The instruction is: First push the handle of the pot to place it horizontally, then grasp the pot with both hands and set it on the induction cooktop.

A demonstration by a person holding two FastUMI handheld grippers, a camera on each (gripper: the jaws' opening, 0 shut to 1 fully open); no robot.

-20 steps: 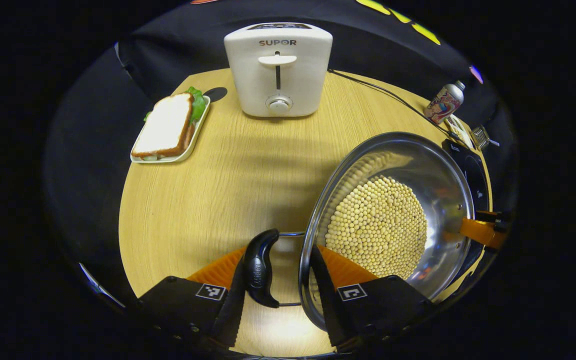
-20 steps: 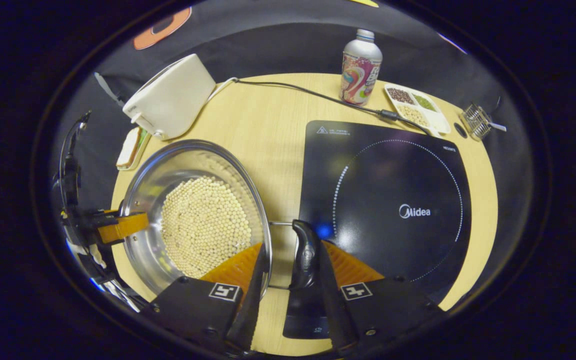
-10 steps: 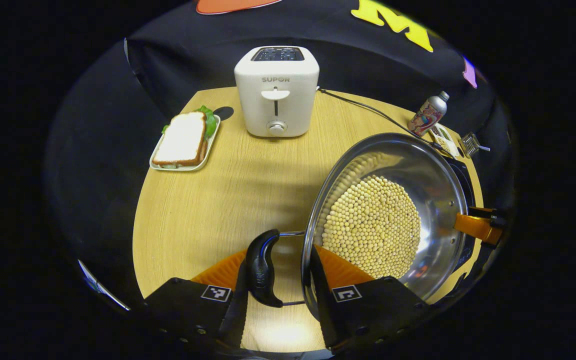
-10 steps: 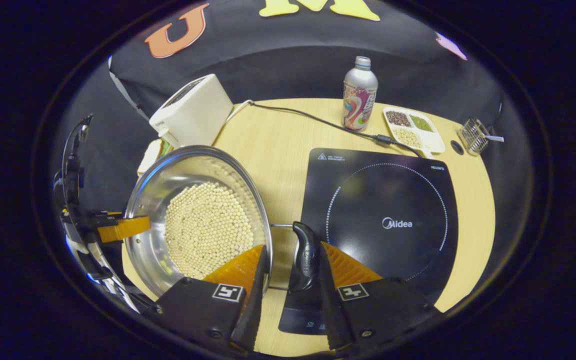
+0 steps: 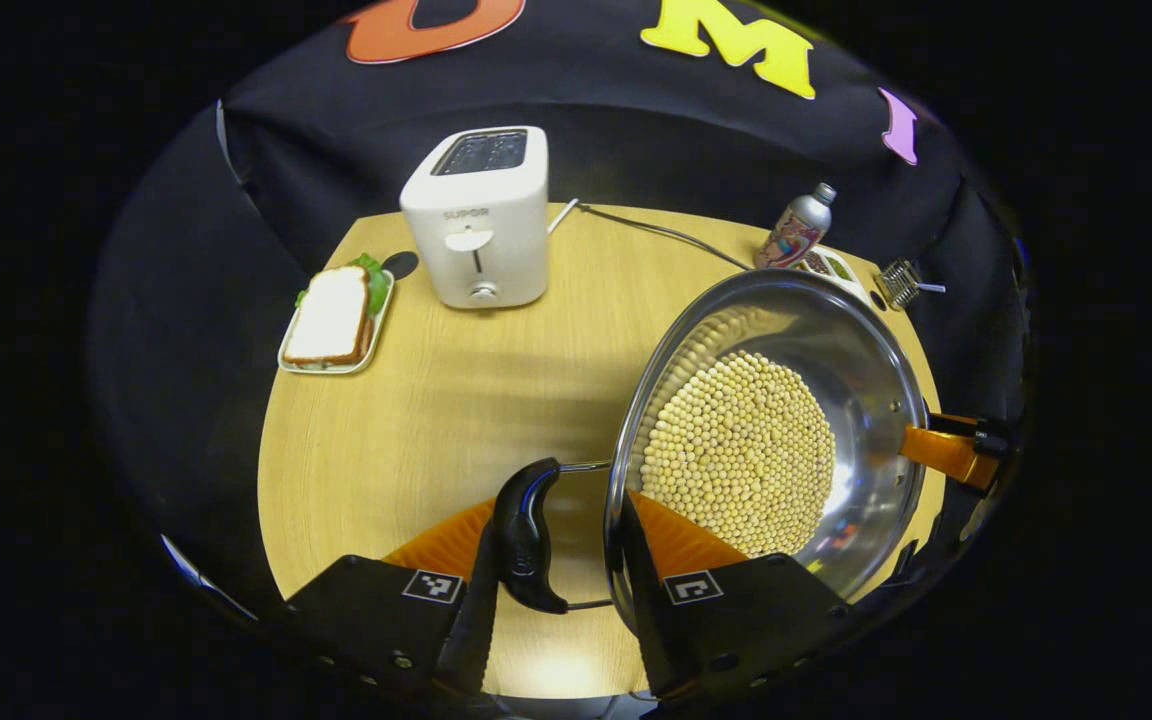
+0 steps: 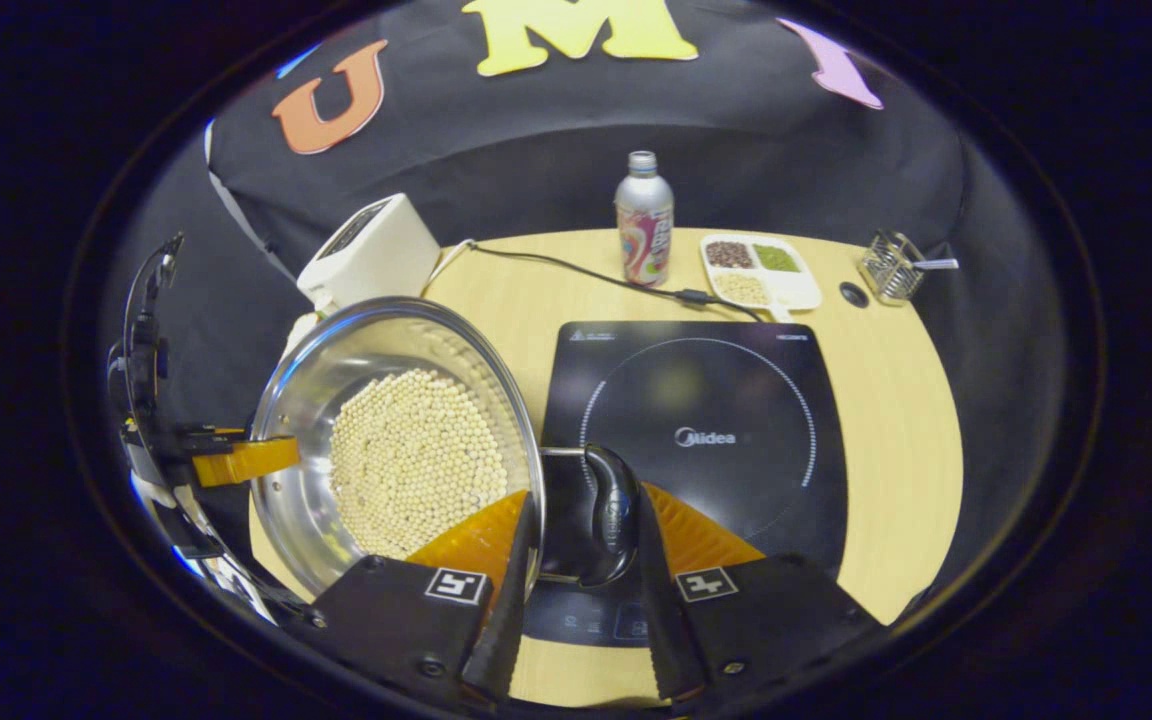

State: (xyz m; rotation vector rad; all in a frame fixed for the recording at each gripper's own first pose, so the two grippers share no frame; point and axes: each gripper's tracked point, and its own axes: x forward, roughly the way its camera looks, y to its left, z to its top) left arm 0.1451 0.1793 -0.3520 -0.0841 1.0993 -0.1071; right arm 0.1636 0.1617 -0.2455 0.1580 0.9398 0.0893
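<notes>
Left gripper view: left tool (image 5: 556, 590) clenched on one side handle (image 5: 524, 535) of the pot (image 5: 871, 400), one finger outside the handle, the other against the pot's rim. Pot full of pale round beans (image 5: 741, 455), seemingly lifted clear of the table (image 5: 456, 400). At the pot's far side, right tool (image 5: 951, 452) gripping the opposite handle. Handle-pushing step judged done, with both handles lying level and both tools on. Elsewhere on the table: toaster (image 5: 478, 215) at the back, sandwich on a small tray (image 5: 334, 318) to its left, bottle (image 5: 796, 226) and small wire basket (image 5: 901, 282) far right, all well apart from the pot.

Right gripper view: right tool (image 6: 576, 600) clamped on the near handle (image 6: 611, 512), one finger along the pot's rim (image 6: 526, 440). Cooktop (image 6: 726, 400) right beside the pot, its near edge under the gripped handle; pot not yet over the ring. Left to do: carry sideways, centre over the ring, lower, let go. Nothing on the cooktop's surface; cord (image 6: 576, 270) running behind it, bottle and divided dish (image 6: 761, 270) just beyond its back edge, out of the likely path. Main risk judged: tilting the pot and spilling beans if the two tools move unevenly.
</notes>
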